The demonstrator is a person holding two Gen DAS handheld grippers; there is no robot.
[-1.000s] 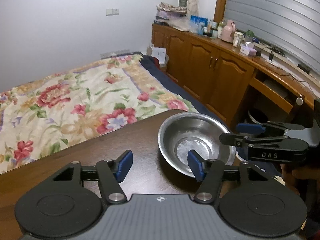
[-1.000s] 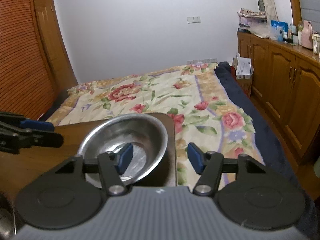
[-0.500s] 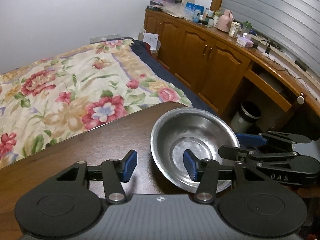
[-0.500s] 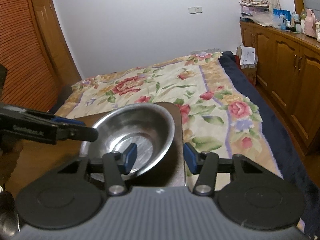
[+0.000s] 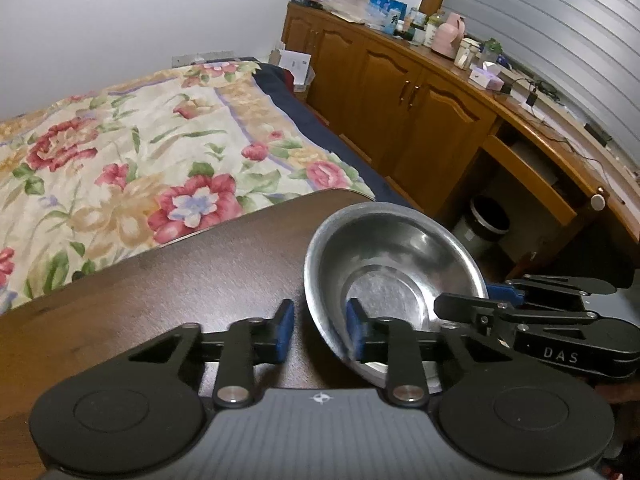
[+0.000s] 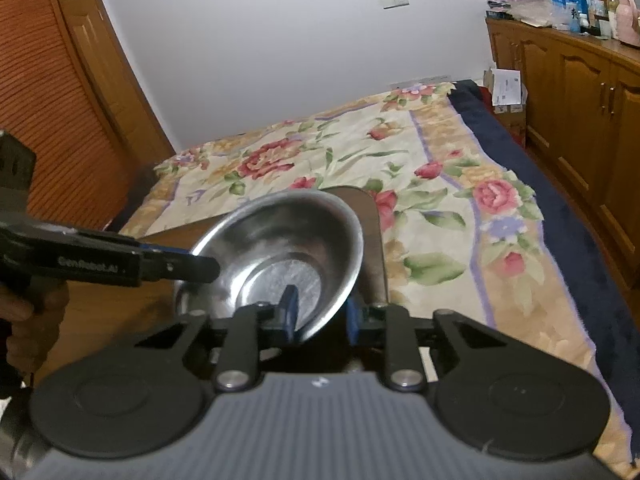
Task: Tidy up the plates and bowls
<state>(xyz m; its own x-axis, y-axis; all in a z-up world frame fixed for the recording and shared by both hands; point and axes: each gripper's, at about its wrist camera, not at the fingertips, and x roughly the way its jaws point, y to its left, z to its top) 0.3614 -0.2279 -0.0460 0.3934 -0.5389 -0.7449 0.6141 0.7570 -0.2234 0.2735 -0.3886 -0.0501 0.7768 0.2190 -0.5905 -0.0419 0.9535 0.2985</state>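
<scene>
While the dark wooden table (image 5: 192,280) carries only one piece that I can see, the step in hand is taking hold of the steel bowl (image 5: 394,264), which sits at the table's far right corner, next to the flowered bed (image 5: 132,152). My right tool (image 6: 318,312) straddles the bowl's near rim, one pad inside and one outside, narrowed nearly onto the wall; whether it presses yet I cannot tell. My left tool (image 5: 318,330) is partly open with the opposite rim between its pads, gripping nothing. Next, I judge, the right must pinch firmly, then lift level, since thin steel slips easily.
</scene>
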